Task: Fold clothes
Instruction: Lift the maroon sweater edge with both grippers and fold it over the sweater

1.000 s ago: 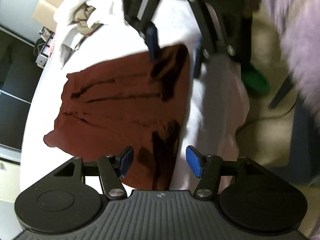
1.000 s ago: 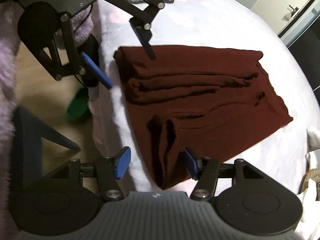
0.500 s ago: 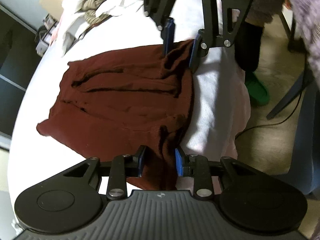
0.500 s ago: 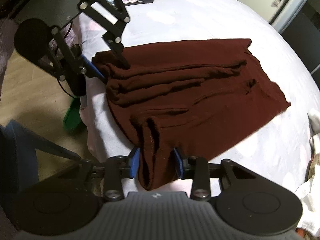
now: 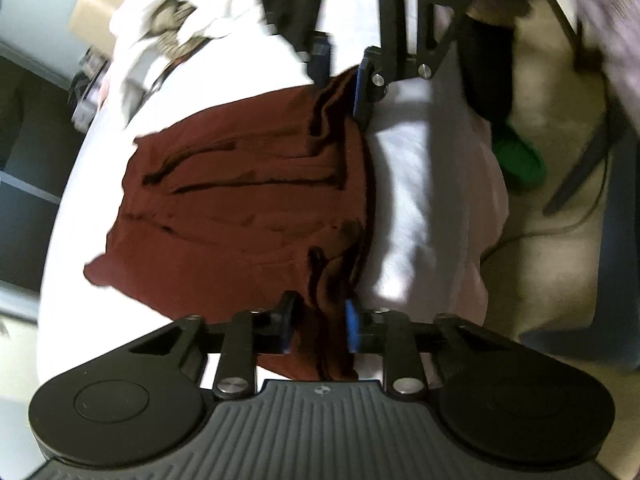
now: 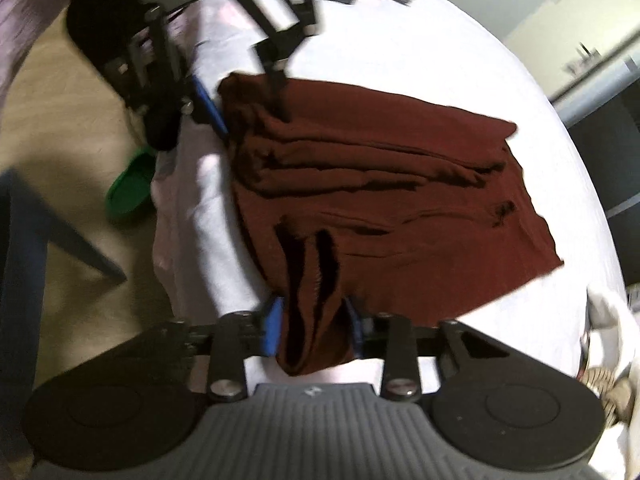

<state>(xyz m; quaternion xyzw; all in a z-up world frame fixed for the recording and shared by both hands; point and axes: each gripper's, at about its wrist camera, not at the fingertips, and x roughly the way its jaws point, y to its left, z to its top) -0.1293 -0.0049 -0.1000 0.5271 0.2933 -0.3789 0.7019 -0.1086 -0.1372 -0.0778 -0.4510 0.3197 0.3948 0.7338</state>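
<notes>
White bed (image 5: pixel 432 184): both hand-held grippers pinch maroon garment (image 6: pixel 392 200) edge.

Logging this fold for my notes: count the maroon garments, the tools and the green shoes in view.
Maroon garment: 1
Tools: 2 (left tool, right tool, both clamped on the garment)
Green shoe: 1
Total: 4
</notes>
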